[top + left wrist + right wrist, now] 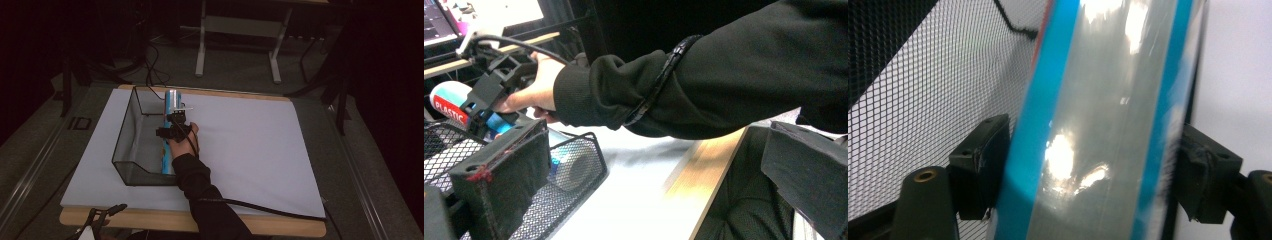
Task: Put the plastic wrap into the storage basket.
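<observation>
Right gripper [176, 120] sits over the right wall of the mesh basket [131, 145], jaws straddling a long roll of plastic wrap [170, 131]. The roll lies along the inside of that wall, one end poking out past the far rim, the other resting near the front corner.

In the right gripper view the roll [1098, 125] runs straight up between the jaws. Left pad [979, 160] appears just at the blue edge of the label, right pad [1205, 172] about level with the other edge. Judgement: jaws part open, grip loosened or gone; whether the pads touch at all I cannot tell for certain. The basket mesh [923, 90] lies to the left of the jaws, the white table cover [1238, 75] to the right.

Left gripper [102, 216] is idle at the near table edge, well apart from the work. In its own view the jaws stand well apart with nothing between them.

Risks from here:
- Glossy film surface, so the roll may slide lengthways once free and tip on the far rim.
- The right pad is close to the basket wire; lifting away crooked could snag the wall and drag the light basket.
- The overhanging far end could lever the roll out if nudged.
</observation>
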Tool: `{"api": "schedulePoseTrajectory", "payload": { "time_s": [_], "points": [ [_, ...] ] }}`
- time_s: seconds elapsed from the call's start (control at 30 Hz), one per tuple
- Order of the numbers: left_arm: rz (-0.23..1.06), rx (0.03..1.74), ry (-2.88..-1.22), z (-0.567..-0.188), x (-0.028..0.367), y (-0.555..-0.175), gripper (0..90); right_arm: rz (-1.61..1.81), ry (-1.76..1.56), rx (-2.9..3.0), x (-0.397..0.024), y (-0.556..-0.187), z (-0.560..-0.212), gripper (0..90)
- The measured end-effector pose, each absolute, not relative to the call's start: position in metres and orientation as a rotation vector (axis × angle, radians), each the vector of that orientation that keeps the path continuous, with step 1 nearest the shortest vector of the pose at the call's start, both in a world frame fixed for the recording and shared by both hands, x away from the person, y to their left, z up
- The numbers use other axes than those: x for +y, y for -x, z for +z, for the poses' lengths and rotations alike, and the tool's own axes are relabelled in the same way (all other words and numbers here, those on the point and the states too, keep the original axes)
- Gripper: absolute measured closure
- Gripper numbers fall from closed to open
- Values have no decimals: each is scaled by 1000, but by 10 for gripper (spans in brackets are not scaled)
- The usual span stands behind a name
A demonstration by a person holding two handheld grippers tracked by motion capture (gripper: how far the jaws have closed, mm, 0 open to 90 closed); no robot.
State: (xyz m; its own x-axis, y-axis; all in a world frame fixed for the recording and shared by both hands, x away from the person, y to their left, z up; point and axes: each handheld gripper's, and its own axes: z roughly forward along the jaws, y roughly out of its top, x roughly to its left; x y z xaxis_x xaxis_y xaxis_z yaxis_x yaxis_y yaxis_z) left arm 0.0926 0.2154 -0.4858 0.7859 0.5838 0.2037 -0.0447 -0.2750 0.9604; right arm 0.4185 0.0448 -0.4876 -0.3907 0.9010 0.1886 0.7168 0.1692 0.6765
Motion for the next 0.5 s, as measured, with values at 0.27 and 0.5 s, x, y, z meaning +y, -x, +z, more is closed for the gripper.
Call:
{"api": "schedulePoseTrajectory", "payload": {
  "time_s": [0.27, 0.5],
  "points": [
    [638, 421, -1762, -486, 215, -93, 3, 1056, -1336, 2241, 32, -411, -462, 133],
    [630, 425, -1773, -487, 214, -95, 3, 1086, -1204, 2371, 2, -407, -451, 133]
  ]
}}
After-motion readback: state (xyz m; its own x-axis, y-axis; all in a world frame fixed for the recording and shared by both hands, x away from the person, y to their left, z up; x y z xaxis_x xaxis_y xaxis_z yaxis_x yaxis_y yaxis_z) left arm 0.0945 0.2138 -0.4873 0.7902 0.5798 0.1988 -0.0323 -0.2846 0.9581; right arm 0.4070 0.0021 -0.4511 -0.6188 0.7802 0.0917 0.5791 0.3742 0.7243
